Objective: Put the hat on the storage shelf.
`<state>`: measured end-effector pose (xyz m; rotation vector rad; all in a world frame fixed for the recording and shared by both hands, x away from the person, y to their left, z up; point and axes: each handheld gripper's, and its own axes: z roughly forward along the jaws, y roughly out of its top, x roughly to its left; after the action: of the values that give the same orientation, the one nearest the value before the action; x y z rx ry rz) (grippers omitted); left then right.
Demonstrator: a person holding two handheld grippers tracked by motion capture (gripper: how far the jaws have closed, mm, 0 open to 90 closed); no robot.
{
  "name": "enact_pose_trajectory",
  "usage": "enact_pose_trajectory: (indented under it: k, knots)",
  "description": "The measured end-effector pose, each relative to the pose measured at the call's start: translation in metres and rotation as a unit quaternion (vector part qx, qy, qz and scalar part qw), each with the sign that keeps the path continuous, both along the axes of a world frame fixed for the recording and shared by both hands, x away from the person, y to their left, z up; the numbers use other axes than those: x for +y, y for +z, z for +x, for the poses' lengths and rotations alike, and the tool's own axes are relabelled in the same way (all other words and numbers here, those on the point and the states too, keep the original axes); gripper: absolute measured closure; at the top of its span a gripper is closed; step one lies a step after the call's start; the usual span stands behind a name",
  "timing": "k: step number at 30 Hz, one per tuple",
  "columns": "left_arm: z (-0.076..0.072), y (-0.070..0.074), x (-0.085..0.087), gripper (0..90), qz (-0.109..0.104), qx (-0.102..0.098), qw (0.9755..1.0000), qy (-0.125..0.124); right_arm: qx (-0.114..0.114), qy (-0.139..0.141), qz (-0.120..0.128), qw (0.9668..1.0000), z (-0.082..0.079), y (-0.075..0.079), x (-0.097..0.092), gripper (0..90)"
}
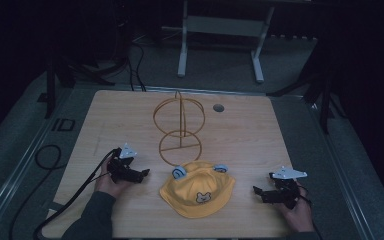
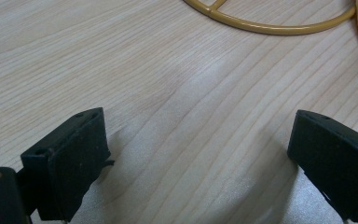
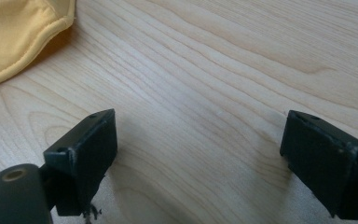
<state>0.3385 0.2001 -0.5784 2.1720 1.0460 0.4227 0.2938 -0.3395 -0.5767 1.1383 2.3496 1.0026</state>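
A yellow child's hat [image 1: 198, 190] with blue ears and a small bear patch lies flat on the wooden table [image 1: 240, 125], near the front edge. Just behind it stands a gold wire hat stand [image 1: 179, 125] made of rings. My left gripper [image 1: 144, 173] rests low over the table to the hat's left, jaws wide apart over bare wood [image 2: 196, 154]. My right gripper [image 1: 257, 192] sits to the hat's right, also open with nothing between its jaws [image 3: 198, 154]. The hat's brim [image 3: 18, 37] shows at the upper left of the right gripper view. The stand's base ring [image 2: 270, 25] crosses the top of the left gripper view.
A small round grommet [image 1: 218, 107] sits in the table near its back edge. Black cables [image 1: 75, 195] trail off the left side of the table. A white frame [image 1: 220, 35] stands on the dark floor beyond the table.
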Motion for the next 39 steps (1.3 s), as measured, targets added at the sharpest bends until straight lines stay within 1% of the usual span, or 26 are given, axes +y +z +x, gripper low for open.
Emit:
enact_pose_trajectory:
  k: [2,4,5,6,13,18,21,25,26,29,33,36,39]
  knots:
    - [-0.001,0.0,0.001,7.2,-0.003,-0.003,0.9999,0.01,0.0,0.0,0.0,1.0,0.0,0.0,0.0,10.8]
    - [-0.004,0.002,0.005,18.1,-0.008,-0.013,0.9997,0.02,0.001,-0.001,0.0,1.0,0.0,0.0,0.0,10.8]
    - [-0.004,0.002,0.006,24.0,-0.01,-0.014,0.9996,0.022,0.0,-0.003,0.0,1.0,0.001,0.0,0.001,10.8]
    - [-0.004,0.002,0.007,25.7,-0.009,-0.014,0.9996,0.024,0.0,-0.004,0.0,1.0,0.001,0.0,0.001,10.8]
    - [-0.003,0.002,0.007,27.9,-0.009,-0.013,0.9995,0.028,0.0,-0.009,-0.001,1.0,0.001,0.0,0.002,10.8]
    - [-0.003,0.004,0.007,32.2,-0.009,-0.01,0.9991,0.04,0.0,-0.01,-0.001,0.9999,0.001,0.0,0.002,10.8]
    - [-0.002,0.007,0.01,39.2,-0.002,-0.003,0.9989,0.047,0.0,-0.01,-0.001,0.9999,0.001,0.0,0.002,10.8]
    - [-0.003,0.008,0.011,43.3,0.004,-0.003,0.9988,0.049,0.0,-0.01,-0.001,0.9999,0.0,0.0,0.002,10.9]
    - [-0.004,0.009,0.011,44.1,0.008,-0.006,0.9988,0.048,0.0,-0.011,-0.001,0.9999,0.0,0.0,0.002,10.9]
    - [-0.006,0.014,0.012,46.3,0.008,-0.008,0.9988,0.048,0.0,-0.011,-0.001,0.9999,0.0,0.0,0.002,11.0]
    - [-0.008,0.018,0.012,47.1,0.009,-0.003,0.9989,0.046,0.0,-0.012,-0.001,0.9999,0.0,0.0,0.002,11.0]
    - [-0.011,0.023,0.013,47.8,0.016,0.006,0.9989,0.044,0.0,-0.012,-0.001,0.9999,0.0,0.0,0.002,11.0]
    - [-0.012,0.027,0.015,48.6,0.011,0.015,0.9989,0.044,0.0,-0.012,-0.001,0.9999,0.0,0.0,0.002,11.0]
